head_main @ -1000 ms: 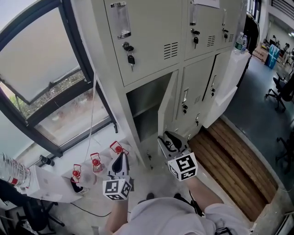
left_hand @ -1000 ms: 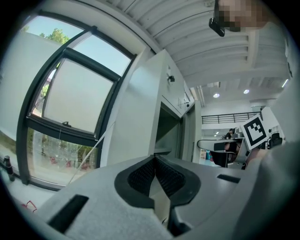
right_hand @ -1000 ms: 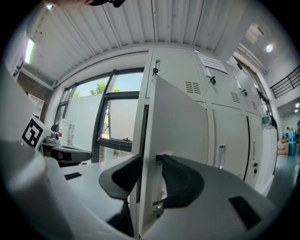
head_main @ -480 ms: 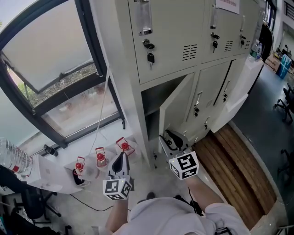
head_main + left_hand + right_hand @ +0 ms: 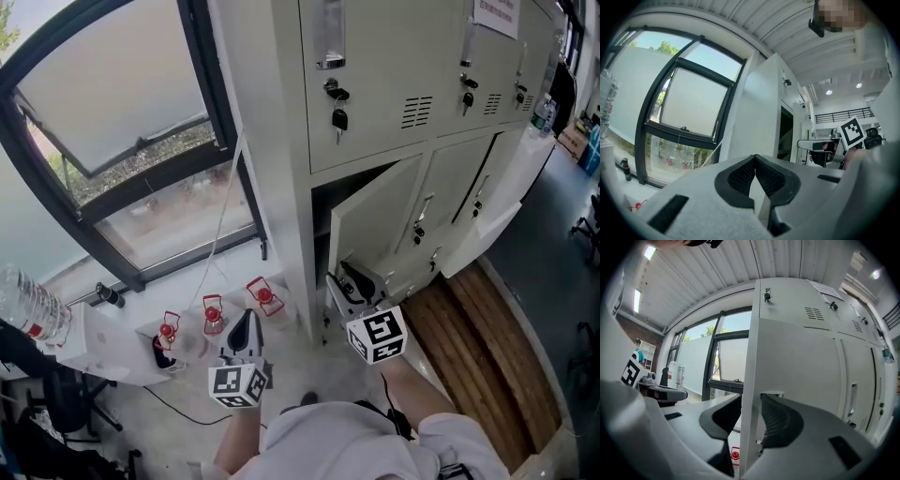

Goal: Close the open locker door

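The right claw (image 5: 750,404) is straddling the free edge of the locker door (image 5: 375,223), low down near the door's bottom corner. In the right gripper view its two dark pads are sitting on either side of that thin white edge. They are parted only by the door's thickness and pinching it, one pad on the inner side and one on the outer face.

The door is hanging ajar, swung out toward this claw and rising straight above it. Its hinge side is off to the claw's right, next to the neighbouring shut lockers. The dark opening of the locker compartment (image 5: 322,202) is showing just up and to the left of the claw. A bunch of keys (image 5: 339,118) is dangling from the shut locker higher up.

The left claw (image 5: 246,323) is hovering well apart to the left of the right claw. Its pads are pressed together at the tips and gripping nothing. It is pointing at the locker bank's pale side wall, with the black-framed window (image 5: 141,187) to its left. Three small red-topped items (image 5: 214,312) are lying just ahead and left of the left claw
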Demonstrator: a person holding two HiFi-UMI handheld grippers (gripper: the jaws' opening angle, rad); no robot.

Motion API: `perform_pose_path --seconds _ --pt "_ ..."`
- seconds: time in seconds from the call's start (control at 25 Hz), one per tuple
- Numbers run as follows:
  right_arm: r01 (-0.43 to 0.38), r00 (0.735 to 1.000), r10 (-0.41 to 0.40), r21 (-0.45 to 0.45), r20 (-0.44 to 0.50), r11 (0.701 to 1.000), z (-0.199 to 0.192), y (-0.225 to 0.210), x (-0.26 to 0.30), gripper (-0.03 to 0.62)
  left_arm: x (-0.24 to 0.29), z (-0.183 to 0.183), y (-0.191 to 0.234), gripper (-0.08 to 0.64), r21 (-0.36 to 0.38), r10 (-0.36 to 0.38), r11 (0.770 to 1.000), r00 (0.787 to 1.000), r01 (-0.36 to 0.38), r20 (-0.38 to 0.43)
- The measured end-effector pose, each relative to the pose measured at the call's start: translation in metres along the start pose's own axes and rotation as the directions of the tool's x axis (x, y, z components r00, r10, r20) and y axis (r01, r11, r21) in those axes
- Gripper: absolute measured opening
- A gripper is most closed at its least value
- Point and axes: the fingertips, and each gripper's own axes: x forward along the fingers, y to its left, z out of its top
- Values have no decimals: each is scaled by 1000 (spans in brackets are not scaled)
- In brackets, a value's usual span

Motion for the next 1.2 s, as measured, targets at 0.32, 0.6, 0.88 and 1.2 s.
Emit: perform_pose_path --seconds 0.32,0.6,0.88,1.2 --pt "-15 1000 15 0 2 1000 0 2 24 133 12 -1 12 8 -6 5 1000 1000 -5 -2" --pt "-14 1000 14 3 1 1000 0 1 44 133 26 1 23 8 -9 -1 1000 1000 1 -5" --pt "-11 1000 11 -4 -7 1000 -1 4 62 133 33 6 38 8 -4 2 1000 1000 -2 7" --pt "9 1000 -9 -4 -9 1000 0 7 72 133 35 5 49 8 -21 0 1000 1000 1 10"
